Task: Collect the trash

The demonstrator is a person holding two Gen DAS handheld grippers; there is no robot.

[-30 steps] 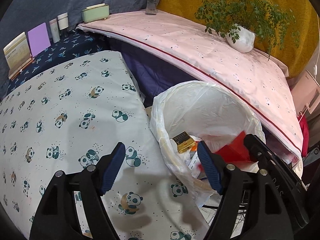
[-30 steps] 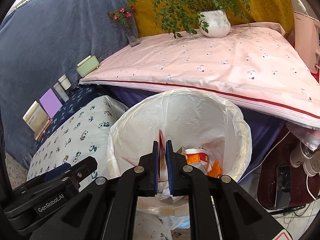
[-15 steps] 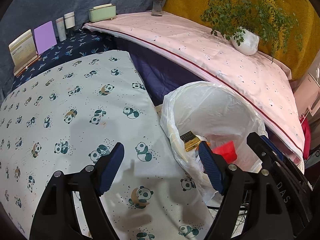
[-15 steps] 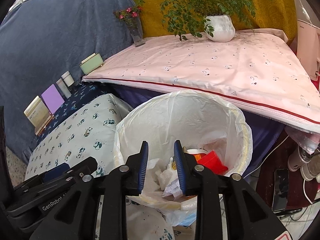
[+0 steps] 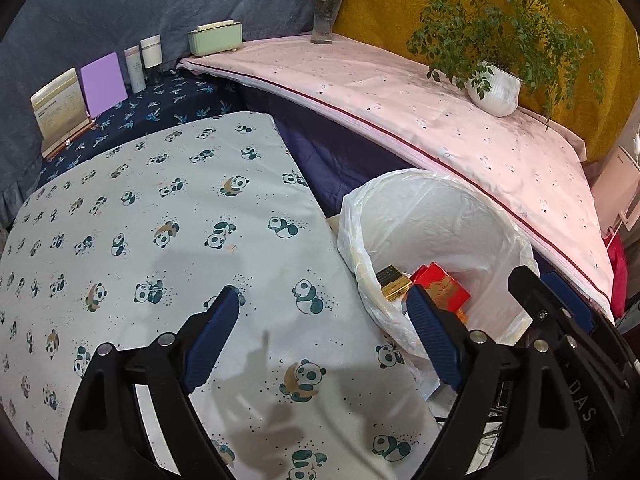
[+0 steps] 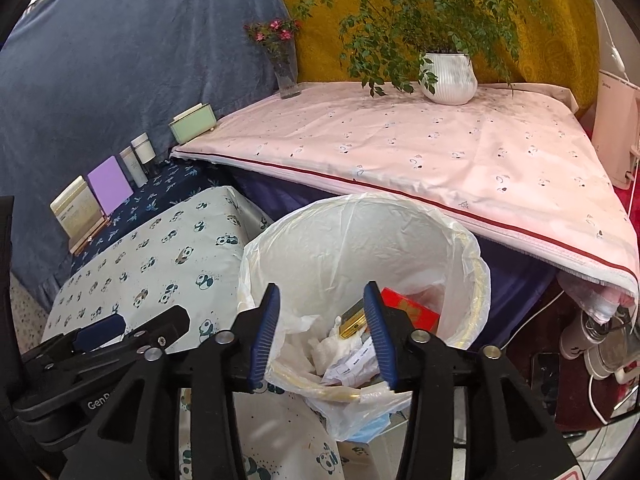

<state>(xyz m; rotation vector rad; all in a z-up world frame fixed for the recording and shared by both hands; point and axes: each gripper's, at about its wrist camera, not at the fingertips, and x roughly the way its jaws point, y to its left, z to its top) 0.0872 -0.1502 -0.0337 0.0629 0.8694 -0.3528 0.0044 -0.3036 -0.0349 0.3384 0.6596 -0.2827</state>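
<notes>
Trash bin (image 6: 404,240) holds a red box (image 6: 412,312); the right tool (image 6: 322,336) above it is opening, empty; the left tool (image 5: 320,336) is opening too, empty.

Both views downward; shared bin (image 5: 440,216)

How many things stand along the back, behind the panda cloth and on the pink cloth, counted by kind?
Upright cards or books: 2
White bottles or jars: 2
Green box: 1
Flower vase: 1
Potted plant: 1
Total: 7
</notes>
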